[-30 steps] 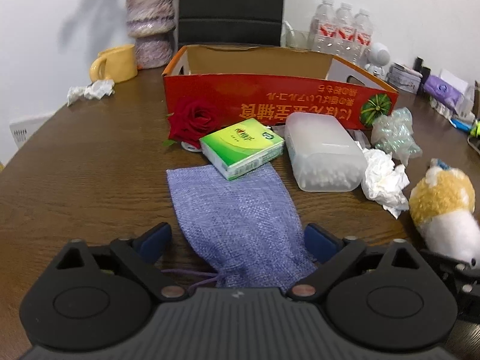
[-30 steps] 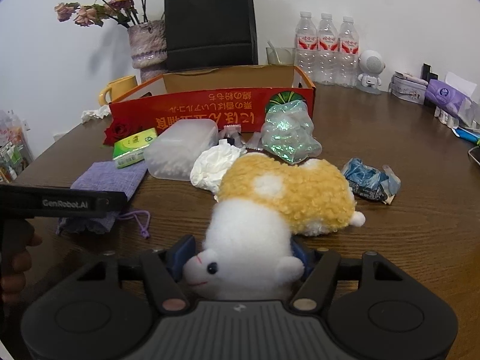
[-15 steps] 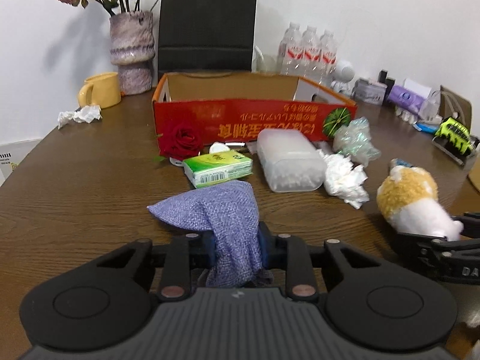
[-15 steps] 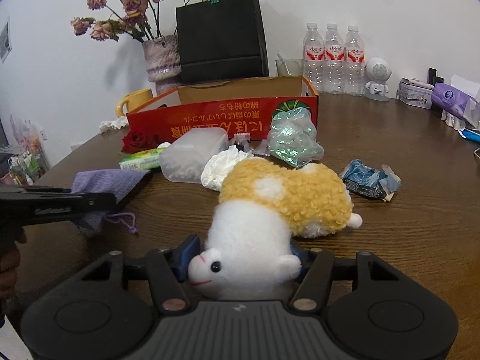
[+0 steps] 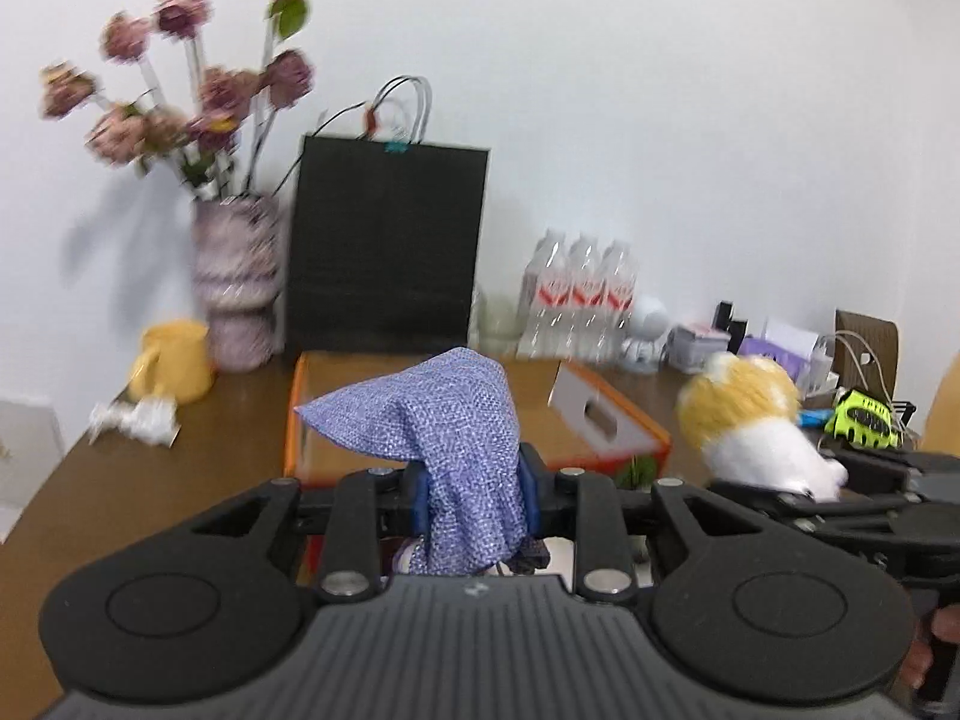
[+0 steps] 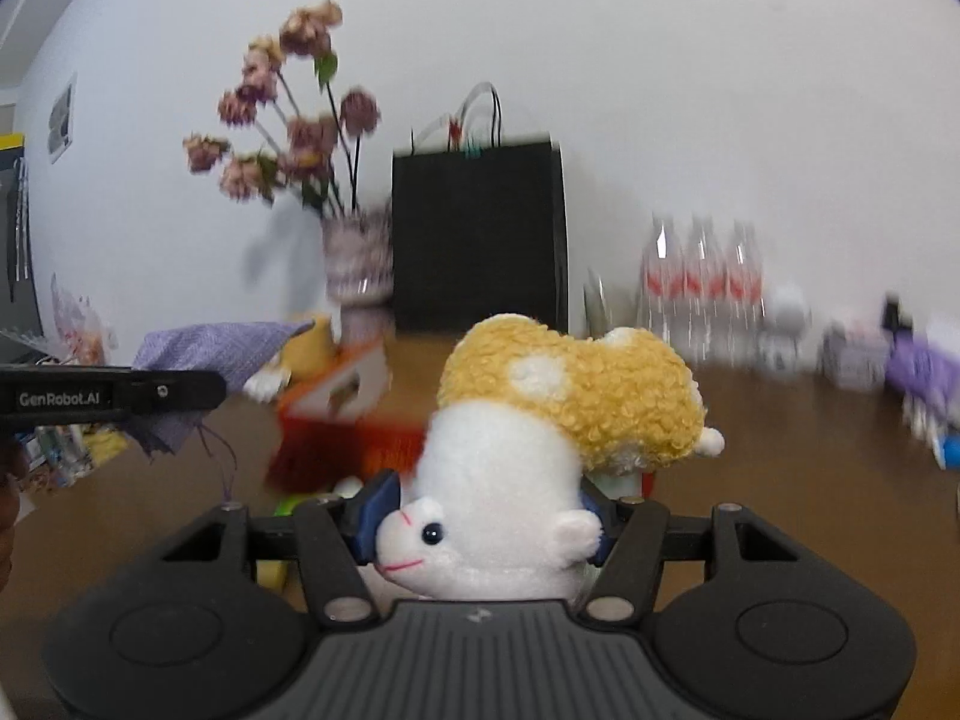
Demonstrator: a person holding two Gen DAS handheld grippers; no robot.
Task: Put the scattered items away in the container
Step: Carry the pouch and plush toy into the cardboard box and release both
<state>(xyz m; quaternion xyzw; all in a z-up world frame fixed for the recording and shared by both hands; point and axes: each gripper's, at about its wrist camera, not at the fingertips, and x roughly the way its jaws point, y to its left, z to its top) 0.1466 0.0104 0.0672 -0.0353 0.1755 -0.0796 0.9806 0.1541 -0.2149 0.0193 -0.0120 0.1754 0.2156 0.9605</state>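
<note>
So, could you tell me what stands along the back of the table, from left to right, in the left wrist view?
Yellow mug → flower vase → black paper bag → water bottles → small white robot figure.

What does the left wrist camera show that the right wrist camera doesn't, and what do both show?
Only the left wrist view shows the yellow mug, a crumpled tissue and a green glove. Only the right wrist view shows the plush toy's face and the pouch's dangling drawstring. Both show the purple pouch held by the left gripper, the plush toy held by the right gripper, the red box, the flower vase and the black bag.
</note>
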